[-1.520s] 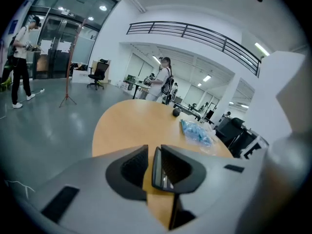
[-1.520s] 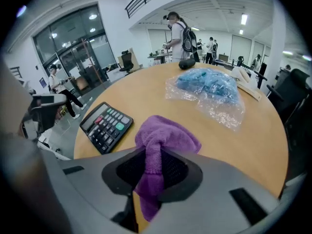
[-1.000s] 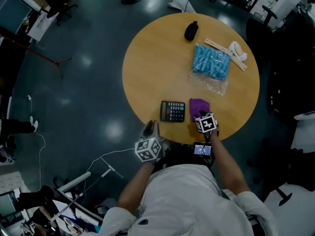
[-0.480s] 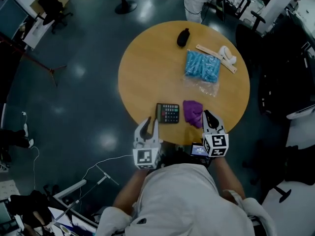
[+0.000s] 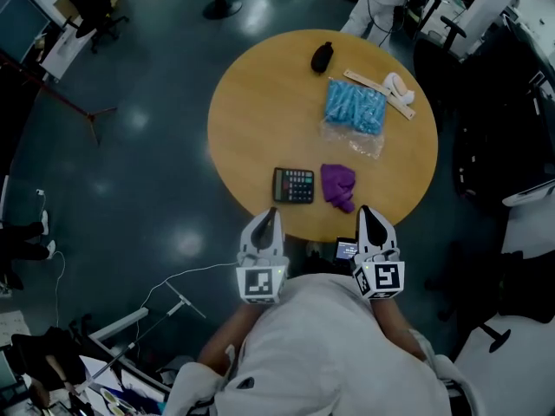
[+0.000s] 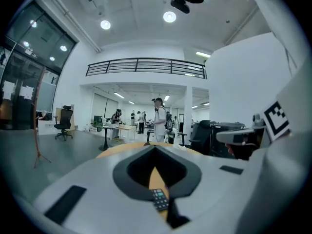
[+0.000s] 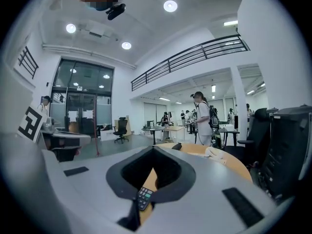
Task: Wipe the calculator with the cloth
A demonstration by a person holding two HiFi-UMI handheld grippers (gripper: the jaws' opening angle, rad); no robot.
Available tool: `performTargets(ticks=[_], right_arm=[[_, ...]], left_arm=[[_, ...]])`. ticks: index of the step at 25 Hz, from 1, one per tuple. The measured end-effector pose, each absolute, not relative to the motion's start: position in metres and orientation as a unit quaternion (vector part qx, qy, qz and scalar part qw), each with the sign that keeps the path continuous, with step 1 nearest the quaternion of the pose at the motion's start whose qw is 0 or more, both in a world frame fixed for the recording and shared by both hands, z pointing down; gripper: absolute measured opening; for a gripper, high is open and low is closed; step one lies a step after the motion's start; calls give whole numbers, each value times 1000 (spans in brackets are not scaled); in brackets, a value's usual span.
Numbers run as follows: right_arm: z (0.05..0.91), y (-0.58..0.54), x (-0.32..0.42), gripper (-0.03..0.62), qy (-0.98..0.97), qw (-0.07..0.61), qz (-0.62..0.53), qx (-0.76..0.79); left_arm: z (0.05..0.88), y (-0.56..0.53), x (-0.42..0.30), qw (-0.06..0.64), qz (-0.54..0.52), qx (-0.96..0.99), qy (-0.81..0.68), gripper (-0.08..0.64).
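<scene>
The left gripper [image 5: 270, 217] and right gripper [image 5: 365, 215] pulled back off the table's [image 5: 251, 102] near edge, and their jaws had just closed on nothing. The purple cloth [image 5: 337, 185] lay released just beside the calculator [image 5: 293, 185], so the wiping looked finished.

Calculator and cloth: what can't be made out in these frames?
- Calculator, head view: keys and display too small and dim to read.
- Cloth, head view: its folds hide its underside.
- Gripper views: the shut left gripper and right gripper block most of the calculator; cloth unidentifiable.

Smooth wooden table [image 5: 260, 111], crumpled purple cloth [image 5: 337, 184]
</scene>
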State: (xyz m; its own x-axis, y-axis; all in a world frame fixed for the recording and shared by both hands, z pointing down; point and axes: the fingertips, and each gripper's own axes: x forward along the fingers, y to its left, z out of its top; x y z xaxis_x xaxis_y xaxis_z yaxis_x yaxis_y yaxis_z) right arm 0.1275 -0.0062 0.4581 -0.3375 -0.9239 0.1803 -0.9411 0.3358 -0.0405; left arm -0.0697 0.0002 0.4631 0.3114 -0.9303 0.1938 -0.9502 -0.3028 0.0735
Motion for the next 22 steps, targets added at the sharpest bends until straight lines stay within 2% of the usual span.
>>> performTargets(ticks=[14,22], right_arm=[[446,-1,116,15,-823,48,54,564],[449,-2,116,15,-824,55,56,561]], left_arm=[[466,6,-63,63,74,822,-561,6],[467,5,-61,74,65,820,-564,6]])
